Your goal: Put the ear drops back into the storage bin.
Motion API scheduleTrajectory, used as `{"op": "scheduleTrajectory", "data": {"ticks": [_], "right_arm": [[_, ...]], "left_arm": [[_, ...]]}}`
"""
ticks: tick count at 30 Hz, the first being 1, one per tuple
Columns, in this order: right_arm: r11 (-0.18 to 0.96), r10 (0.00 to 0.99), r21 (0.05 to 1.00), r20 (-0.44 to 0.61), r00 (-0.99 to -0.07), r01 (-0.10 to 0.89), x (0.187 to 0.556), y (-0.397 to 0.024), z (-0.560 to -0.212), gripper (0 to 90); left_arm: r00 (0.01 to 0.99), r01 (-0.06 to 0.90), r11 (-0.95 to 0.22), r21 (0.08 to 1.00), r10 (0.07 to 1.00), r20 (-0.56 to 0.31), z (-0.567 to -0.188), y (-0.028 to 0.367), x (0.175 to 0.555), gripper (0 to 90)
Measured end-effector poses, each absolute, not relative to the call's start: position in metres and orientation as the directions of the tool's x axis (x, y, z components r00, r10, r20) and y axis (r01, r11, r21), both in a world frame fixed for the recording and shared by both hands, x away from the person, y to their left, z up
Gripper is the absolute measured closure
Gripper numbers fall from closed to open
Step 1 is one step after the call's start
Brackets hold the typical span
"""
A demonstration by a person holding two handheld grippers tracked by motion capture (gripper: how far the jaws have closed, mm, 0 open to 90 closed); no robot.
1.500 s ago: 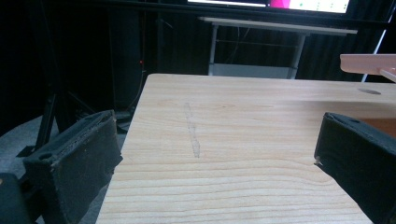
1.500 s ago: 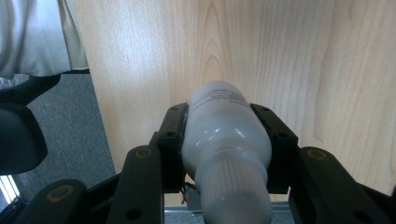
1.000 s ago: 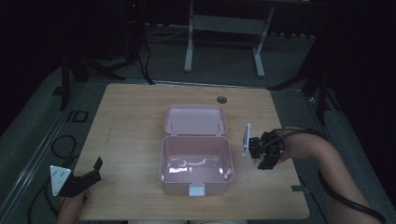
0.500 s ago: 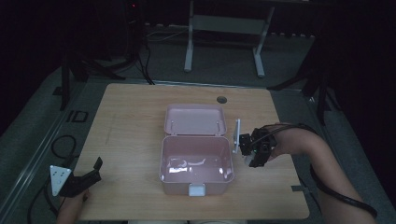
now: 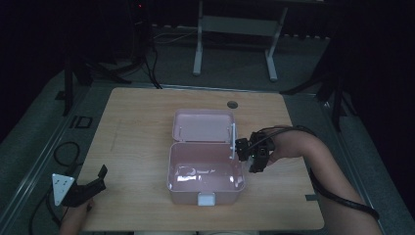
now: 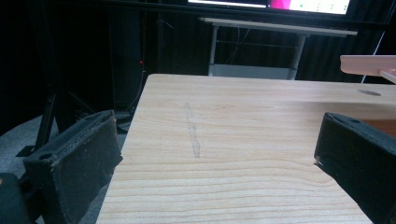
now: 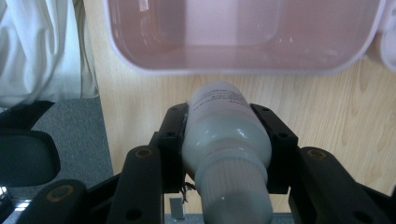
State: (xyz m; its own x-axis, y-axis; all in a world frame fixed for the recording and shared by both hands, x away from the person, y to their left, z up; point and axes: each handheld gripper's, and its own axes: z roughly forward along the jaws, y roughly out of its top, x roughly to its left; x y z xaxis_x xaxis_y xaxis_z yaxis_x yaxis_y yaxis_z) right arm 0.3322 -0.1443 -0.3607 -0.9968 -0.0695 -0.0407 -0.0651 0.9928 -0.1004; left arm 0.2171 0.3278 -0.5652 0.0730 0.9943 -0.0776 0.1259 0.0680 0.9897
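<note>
1. bottle (image 7: pixel 228 154): a small white bottle with a ribbed cap, pinched across its body between the two black jaws of the right gripper (image 5: pixel 254 155). it lies along the jaws, bottom end leading, just short of the box (image 7: pixel 243 65) rim in the right gripper view.

2. change: a second ago the right gripper was out over the bare table to the right of the box; half a second ago it was closer; now in the high view it sits right at the box's right edge, near the hinge end. i judge the bottle is being carried in to be put into the box, and the carry is nearly done.

3. box: pink, open, its lid (image 5: pixel 203 126) laid flat behind the tray, which looks empty apart from glare on the floor.

4. right gripper: jaws partly closed, pressed on both sides of the bottle.

5. left gripper (image 5: pixel 89 187): jaws spread wide with nothing between them, resting low at the near left of the table (image 6: pixel 243 140), well apart from the box, where it was a second ago.

6. next, by my guess: clear the rim, lower, then release.
</note>
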Motion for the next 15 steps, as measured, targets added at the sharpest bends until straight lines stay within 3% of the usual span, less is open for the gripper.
{"op": "scheduleTrajectory", "data": {"ticks": [15], "right_arm": [[0.988, -0.121, -0.106, -0.051, -0.991, -0.115, 0.331, -0.113, -0.366, 59.4]], "left_arm": [[0.074, 0.125, 0.067, 0.990, 0.994, -0.077, -0.565, 0.328, 0.217, 0.4]]}}
